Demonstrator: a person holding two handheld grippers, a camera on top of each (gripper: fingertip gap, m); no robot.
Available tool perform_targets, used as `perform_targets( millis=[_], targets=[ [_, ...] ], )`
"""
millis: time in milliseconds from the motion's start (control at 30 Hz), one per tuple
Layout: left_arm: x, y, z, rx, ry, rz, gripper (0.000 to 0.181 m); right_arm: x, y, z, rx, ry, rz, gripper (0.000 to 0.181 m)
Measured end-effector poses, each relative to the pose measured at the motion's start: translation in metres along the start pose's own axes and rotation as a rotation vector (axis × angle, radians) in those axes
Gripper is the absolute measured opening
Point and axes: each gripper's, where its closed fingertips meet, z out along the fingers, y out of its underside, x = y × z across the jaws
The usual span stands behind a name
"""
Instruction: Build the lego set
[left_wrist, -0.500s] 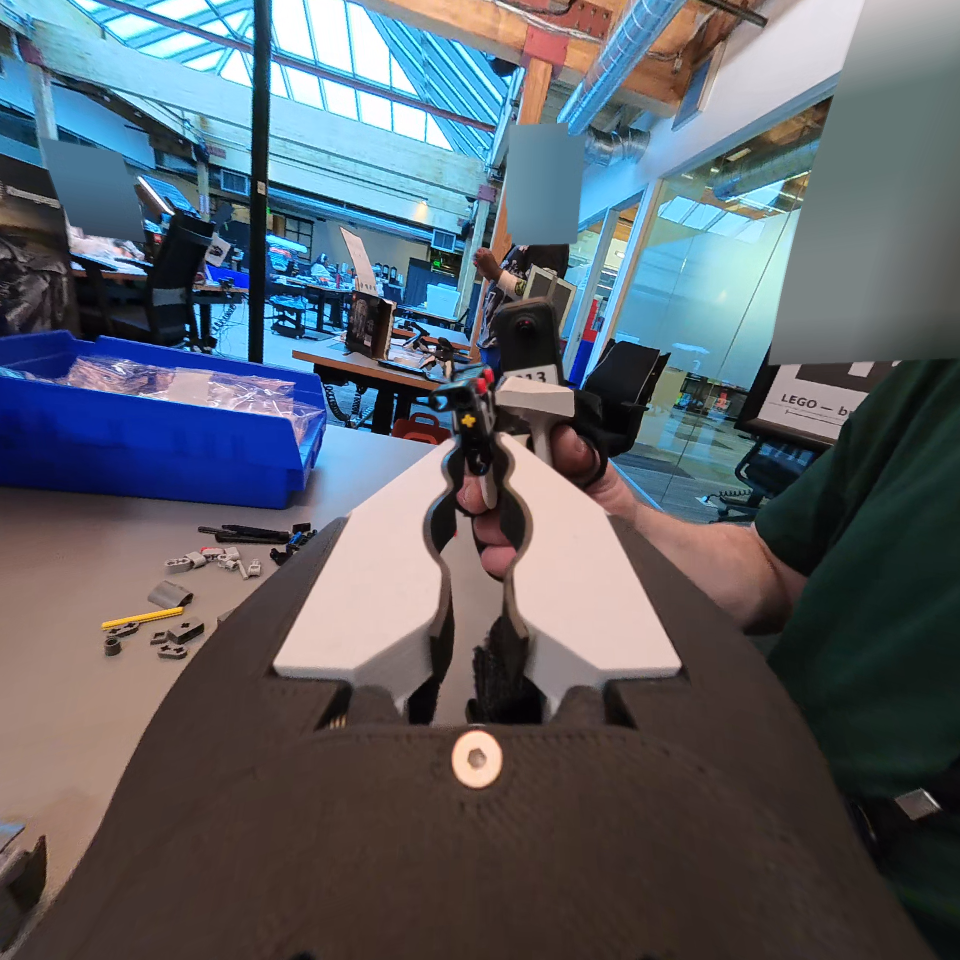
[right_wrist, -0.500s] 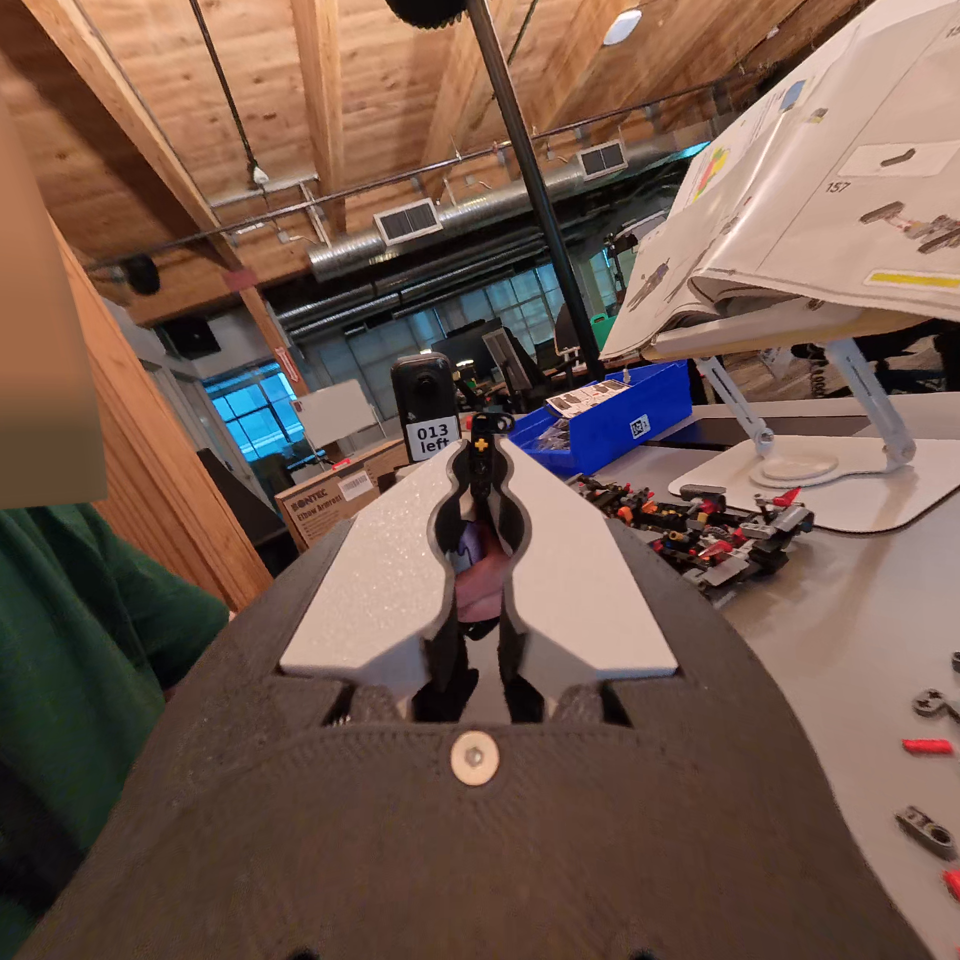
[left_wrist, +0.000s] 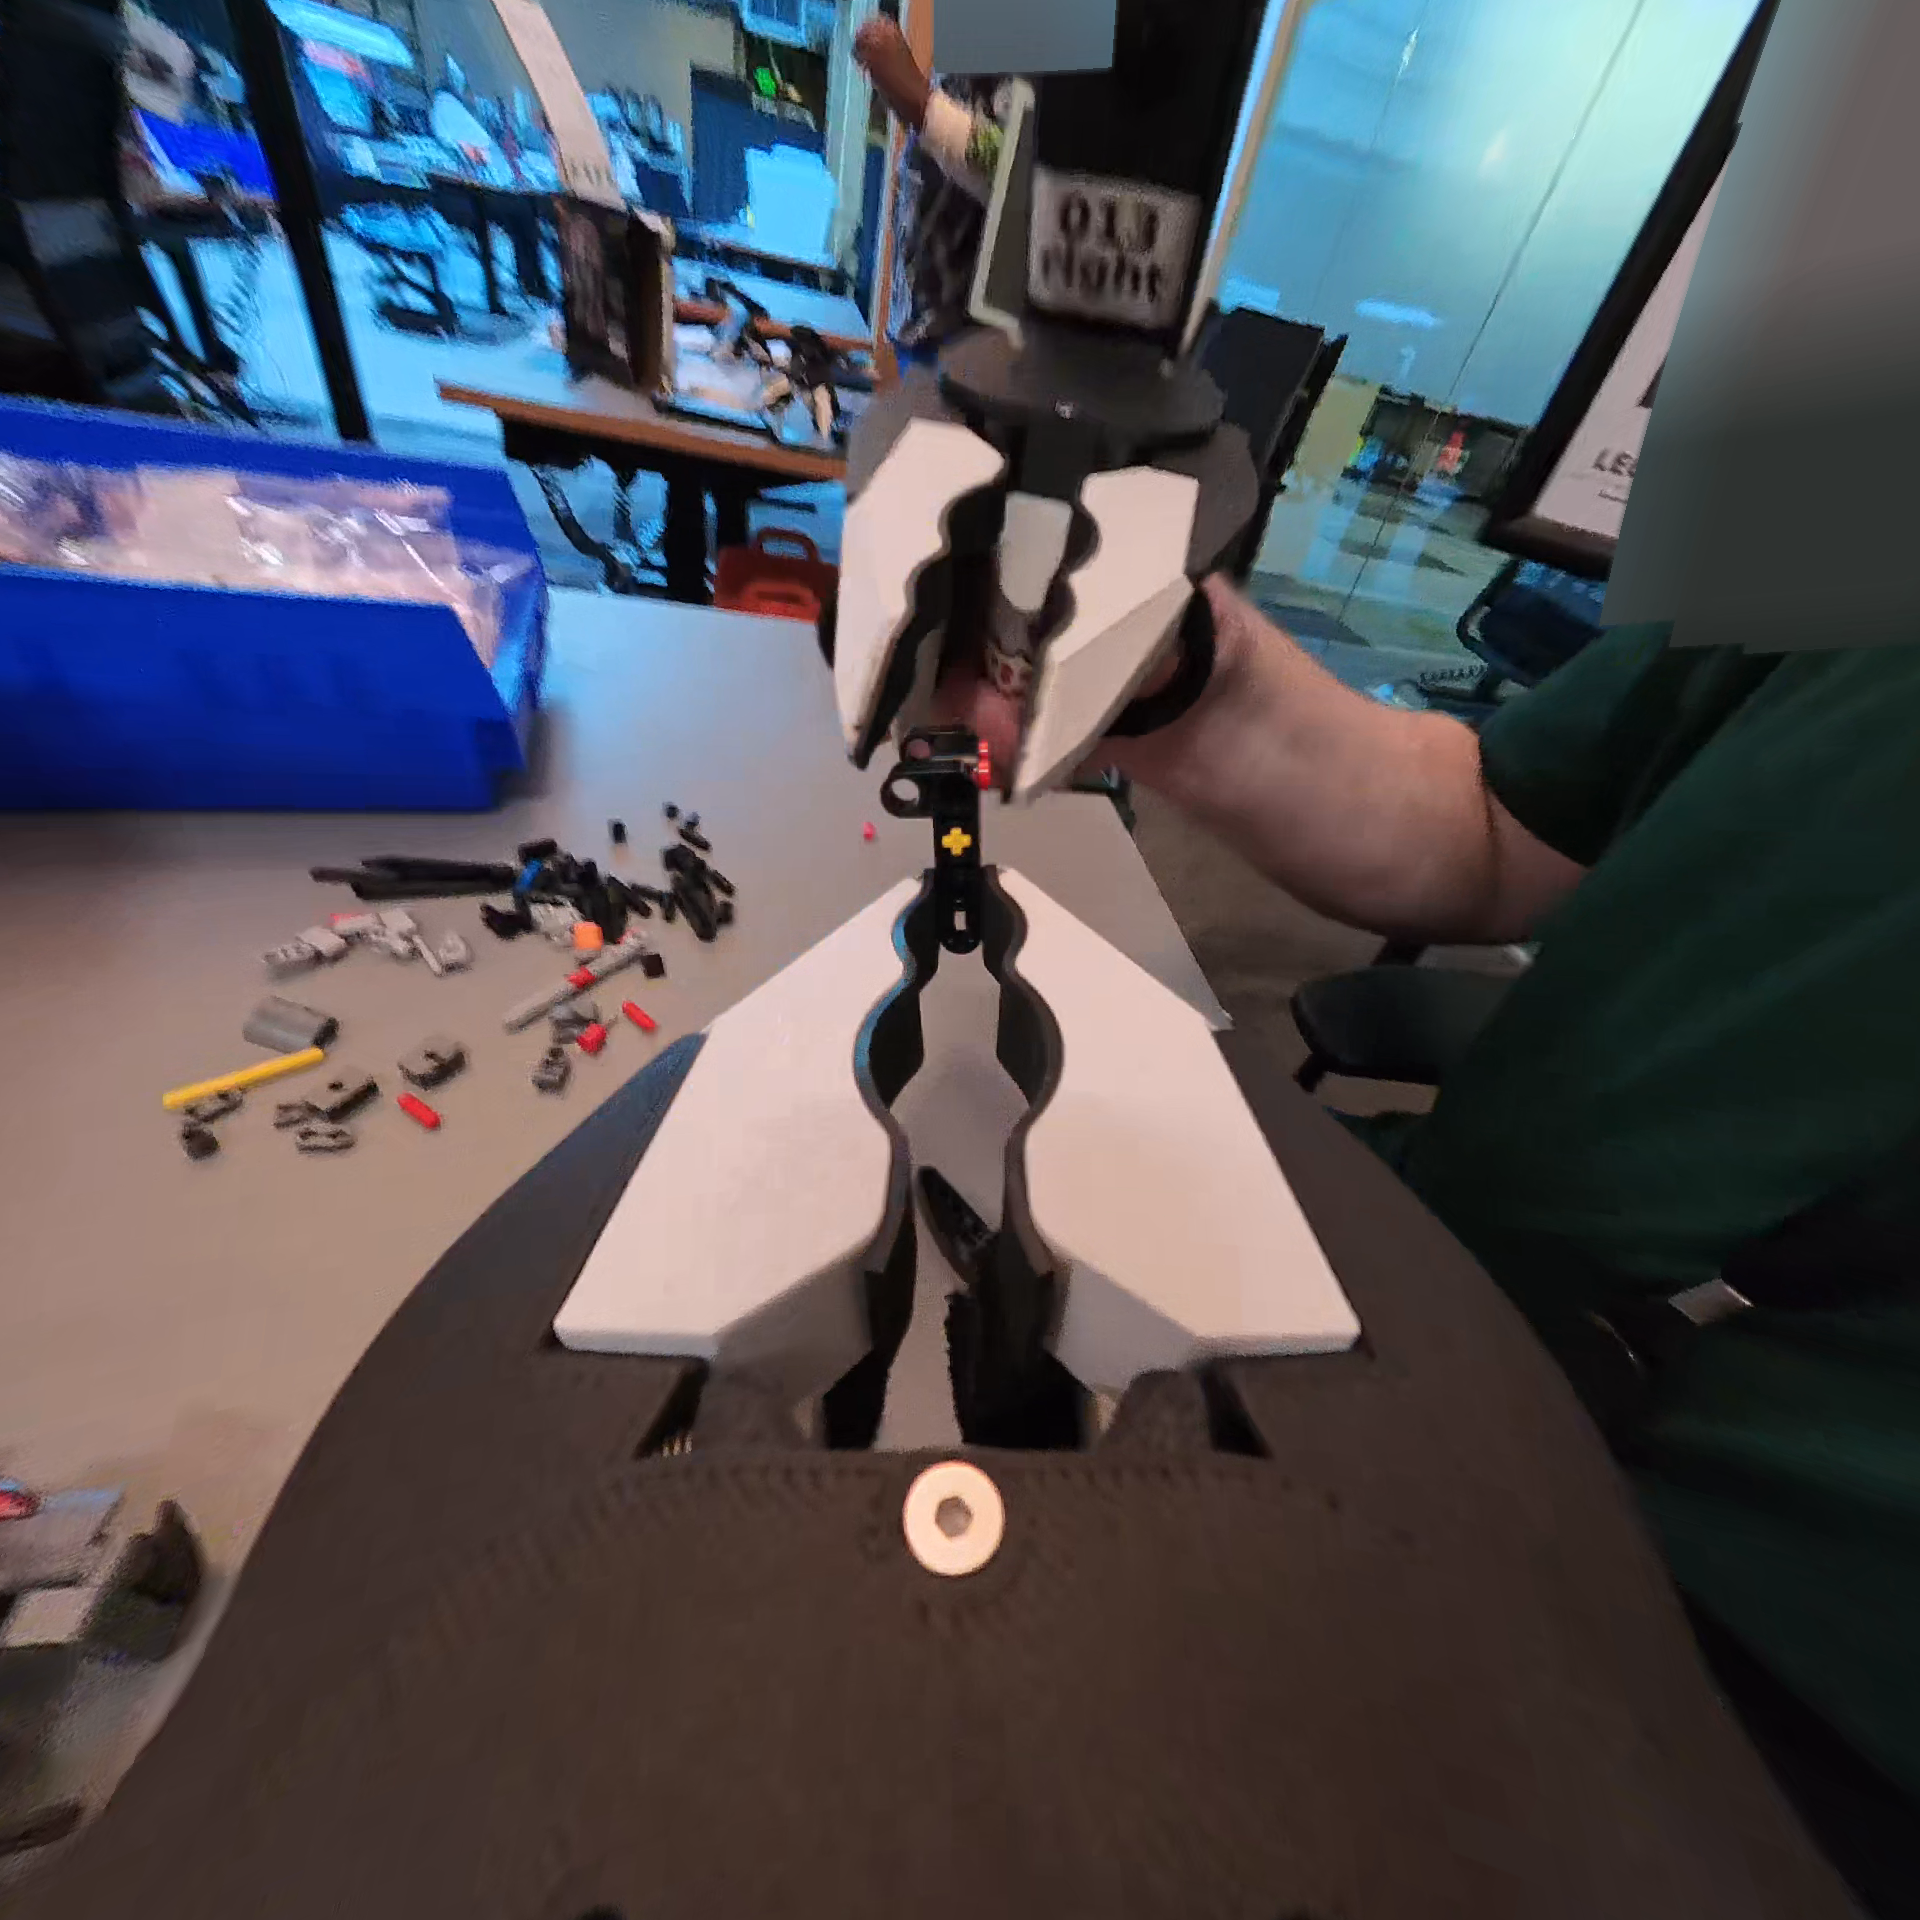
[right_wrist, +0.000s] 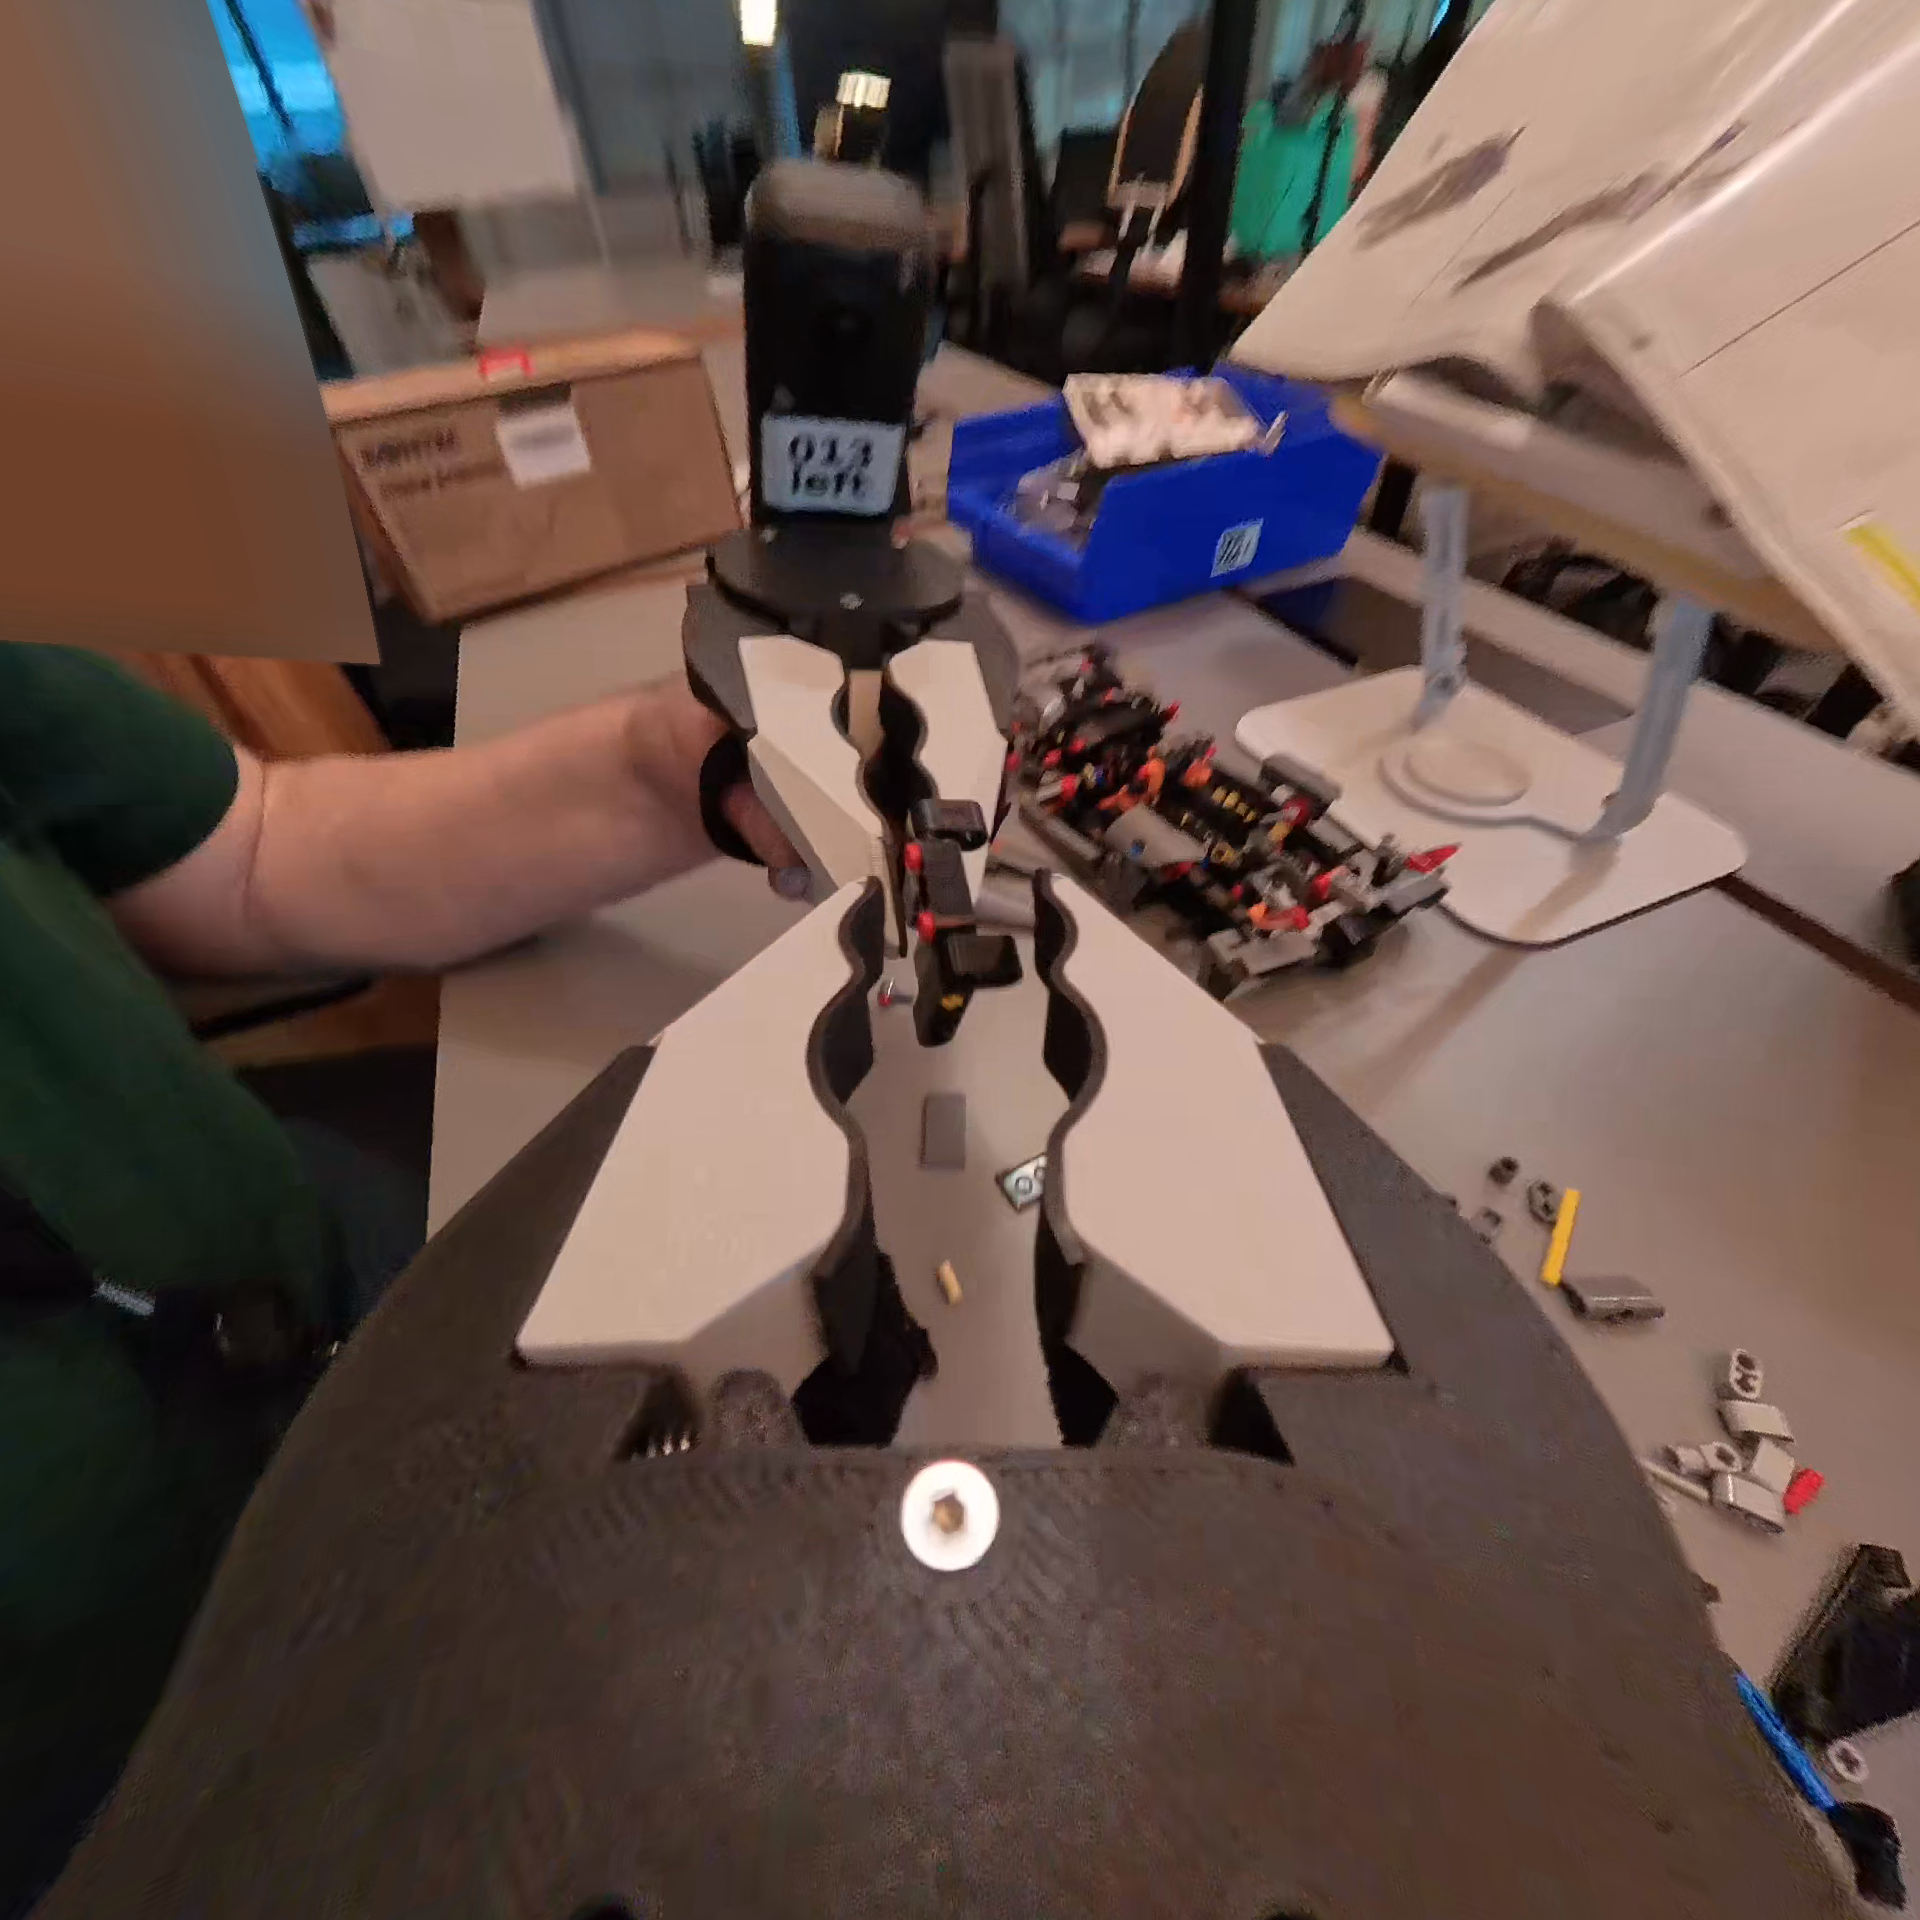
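Above grey tabletop (right_wrist: 1558, 1039), my left gripper (left_wrist: 956, 883) clamps the black lego subassembly (left_wrist: 951, 831) while my right gripper (right_wrist: 951, 914) stands open around it; careless closing could knock it loose.

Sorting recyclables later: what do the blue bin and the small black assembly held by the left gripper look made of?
Blue bin: apparently moulded plastic, glossy.
Small black assembly in the left gripper: hard plastic by its look, with sharp pin holes and a slight sheen.

Small black lego beam assembly (left_wrist: 954, 831) with yellow cross axle and red pins standing upright, lower end sitting pinched in left hand-held gripper (left_wrist: 958, 914).

Long dark part-built lego chassis (right_wrist: 1195, 821) lying flat on grey worktop (right_wrist: 1558, 1060).
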Motion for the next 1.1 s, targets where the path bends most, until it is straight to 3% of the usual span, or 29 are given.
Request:
perform_targets(
  millis=[67,133,200,267,367,433,533,733,1100],
  targets=[
    [-0.001,0.009,0.003,-0.039,0.010,-0.023,0.005,-0.003,0.011,0.006,-0.086,-0.053,0.012,0.011],
    [-0.004,0.010,0.002,-0.037,0.008,-0.033,0.005,-0.002,0.016,0.008,-0.110,-0.096,0.089,0.008],
    [-0.008,-0.005,-0.001,0.057,-0.025,-0.036,0.008,0.003,0.006,0.006,-0.012,-0.112,0.190,0.007],
    [-0.015,-0.020,-0.006,0.148,-0.097,0.013,0.028,0.016,-0.004,0.002,0.115,-0.096,0.314,0.007],
    [-0.024,-0.028,-0.010,0.152,-0.293,0.228,0.048,0.034,-0.016,-0.008,0.326,-0.110,0.558,0.006],
    [-0.031,-0.028,-0.006,0.092,-0.444,0.393,0.063,0.040,-0.016,-0.007,0.385,-0.116,0.640,0.007],
    [-0.041,-0.021,0.003,-0.017,-0.592,0.544,0.070,0.038,-0.017,0.000,0.420,-0.149,0.700,0.006],
    [-0.043,-0.029,-0.003,0.004,-0.706,0.628,0.044,0.030,-0.016,0.014,0.401,-0.178,0.726,0.006],
    [-0.041,-0.030,-0.006,-0.030,-0.740,0.660,0.043,0.026,-0.021,0.015,0.458,-0.160,0.743,0.007]
  ],
)
